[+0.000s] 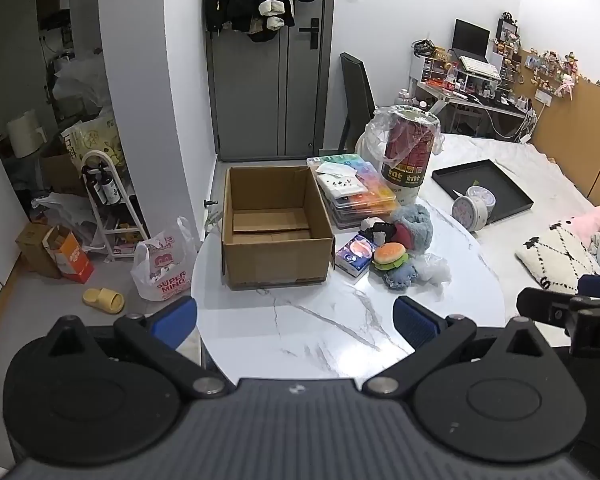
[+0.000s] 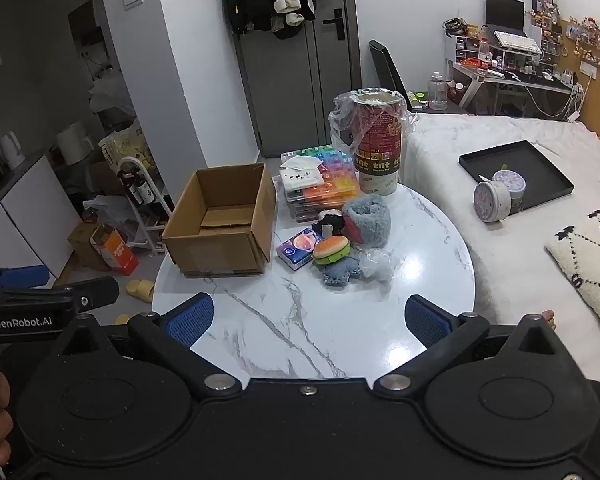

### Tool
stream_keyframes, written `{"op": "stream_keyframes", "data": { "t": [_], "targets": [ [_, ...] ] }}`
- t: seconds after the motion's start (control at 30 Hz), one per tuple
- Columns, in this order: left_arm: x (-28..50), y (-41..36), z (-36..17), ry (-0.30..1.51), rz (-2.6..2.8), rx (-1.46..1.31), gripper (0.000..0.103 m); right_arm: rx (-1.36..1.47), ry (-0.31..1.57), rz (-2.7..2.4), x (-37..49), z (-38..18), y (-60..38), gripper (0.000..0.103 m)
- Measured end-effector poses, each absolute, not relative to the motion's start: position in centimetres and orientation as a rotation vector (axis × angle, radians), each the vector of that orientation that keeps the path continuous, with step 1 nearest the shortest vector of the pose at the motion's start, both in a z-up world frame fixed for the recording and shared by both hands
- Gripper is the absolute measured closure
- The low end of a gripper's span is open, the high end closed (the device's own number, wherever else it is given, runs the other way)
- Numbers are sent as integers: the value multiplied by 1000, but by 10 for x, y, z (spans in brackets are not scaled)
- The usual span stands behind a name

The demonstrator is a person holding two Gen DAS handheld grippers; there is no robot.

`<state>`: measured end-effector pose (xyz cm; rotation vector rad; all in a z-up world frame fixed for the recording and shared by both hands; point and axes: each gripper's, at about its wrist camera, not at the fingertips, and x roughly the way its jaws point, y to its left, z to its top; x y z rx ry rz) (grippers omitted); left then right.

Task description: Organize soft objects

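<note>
An open, empty cardboard box point(image 1: 274, 226) point(image 2: 224, 220) stands on the round white marble table point(image 1: 320, 328) point(image 2: 300, 320). To its right lies a cluster of soft things: a plush burger point(image 1: 389, 255) point(image 2: 332, 250), a grey-blue fluffy slipper point(image 1: 416, 222) point(image 2: 370, 218), a small blue plush point(image 1: 398, 278) point(image 2: 340, 272), a tissue pack point(image 1: 355, 254) point(image 2: 298, 249) and a crumpled clear bag point(image 1: 434, 270) point(image 2: 376, 264). My left gripper point(image 1: 296, 320) is open and empty above the table's near edge. My right gripper point(image 2: 308, 318) is open and empty, also at the near edge.
Stacked colourful plastic cases point(image 1: 352, 188) point(image 2: 320, 184) and a tall red canister in plastic wrap point(image 1: 410, 156) point(image 2: 378, 140) stand behind the soft things. A bed with a black tray point(image 1: 484, 188) point(image 2: 516, 168) lies to the right. Bags and boxes clutter the floor on the left.
</note>
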<state>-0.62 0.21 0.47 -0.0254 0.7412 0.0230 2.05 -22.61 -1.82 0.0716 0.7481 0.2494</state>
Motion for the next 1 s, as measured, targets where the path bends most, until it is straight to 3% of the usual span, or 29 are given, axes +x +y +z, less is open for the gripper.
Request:
{"op": "stream_keyframes", "data": {
  "t": [1.0],
  "targets": [
    [-9,-2,3,733,20,-22,0,66,741,264,16,-18,-226,0]
  ]
}}
